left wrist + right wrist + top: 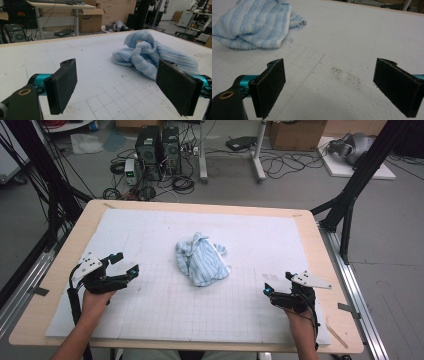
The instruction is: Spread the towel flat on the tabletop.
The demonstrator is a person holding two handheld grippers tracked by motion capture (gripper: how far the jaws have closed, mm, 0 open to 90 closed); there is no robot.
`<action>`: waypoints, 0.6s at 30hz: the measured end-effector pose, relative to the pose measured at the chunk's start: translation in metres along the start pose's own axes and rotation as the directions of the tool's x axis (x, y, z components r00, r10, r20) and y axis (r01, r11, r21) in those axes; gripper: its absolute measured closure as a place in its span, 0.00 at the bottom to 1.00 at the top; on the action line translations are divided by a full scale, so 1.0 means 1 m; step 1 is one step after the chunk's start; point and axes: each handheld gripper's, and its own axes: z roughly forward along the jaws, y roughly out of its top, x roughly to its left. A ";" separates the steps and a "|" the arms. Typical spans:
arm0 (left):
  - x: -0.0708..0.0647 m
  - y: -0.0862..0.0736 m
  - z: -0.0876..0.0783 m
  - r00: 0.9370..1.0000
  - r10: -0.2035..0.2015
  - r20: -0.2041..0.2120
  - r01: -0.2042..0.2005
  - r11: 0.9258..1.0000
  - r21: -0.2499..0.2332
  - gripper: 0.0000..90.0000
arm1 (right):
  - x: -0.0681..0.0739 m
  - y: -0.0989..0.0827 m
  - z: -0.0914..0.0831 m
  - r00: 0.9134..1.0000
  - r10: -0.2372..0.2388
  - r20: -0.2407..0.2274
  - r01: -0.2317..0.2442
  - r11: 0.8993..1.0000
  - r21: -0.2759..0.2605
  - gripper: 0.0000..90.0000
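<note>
While both tools [126, 264] [278, 284] gape empty, the towel [202, 260] lies crumpled between them.

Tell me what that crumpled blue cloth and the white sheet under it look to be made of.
The cloth: likely cotton terry towelling, matt, pale blue with white stripes; its looped, ribbed pile and soft folds show in both gripper views. The white sheet: probably foam board or a similar stiff mat, matt and slightly grainy, printed with a faint grid, scuffed and speckled with dark crumbs near the right gripper.

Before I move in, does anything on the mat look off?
The light blue striped terry towel lies crumpled in a heap mid-mat. A patch of dark specks dirties the white mat between the right gripper's open jaws.
</note>
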 end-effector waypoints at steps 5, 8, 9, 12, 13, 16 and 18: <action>0.000 -0.001 0.002 1.000 -0.007 -0.001 0.007 1.000 0.005 0.20 | -0.003 -0.002 -0.001 1.000 0.012 -0.002 -0.012 1.000 -0.002 0.11; 0.000 -0.001 0.003 1.000 -0.007 -0.004 0.007 1.000 0.009 0.20 | -0.007 -0.003 -0.001 1.000 0.027 -0.009 -0.027 1.000 -0.007 0.11; 0.000 -0.001 0.004 1.000 -0.008 -0.006 0.009 1.000 0.008 0.20 | -0.007 -0.003 0.000 0.999 0.034 -0.013 -0.034 0.999 -0.012 0.11; -0.001 -0.002 0.004 1.000 -0.007 -0.003 0.007 1.000 0.011 0.20 | -0.007 -0.003 -0.001 0.999 0.042 -0.030 -0.043 0.999 -0.010 0.11; -0.001 -0.002 0.004 1.000 -0.005 -0.001 0.005 1.000 0.011 0.20 | -0.005 -0.003 -0.001 0.999 0.037 -0.036 -0.037 0.999 -0.010 0.11; -0.001 -0.001 0.003 1.000 0.007 0.013 -0.007 1.000 0.014 0.20 | 0.000 0.002 0.003 0.998 0.026 -0.053 -0.026 1.000 -0.006 0.11; -0.003 -0.001 0.002 1.000 0.004 0.015 -0.004 1.000 0.011 0.20 | 0.007 0.005 0.007 0.997 0.034 -0.076 -0.035 0.999 -0.004 0.11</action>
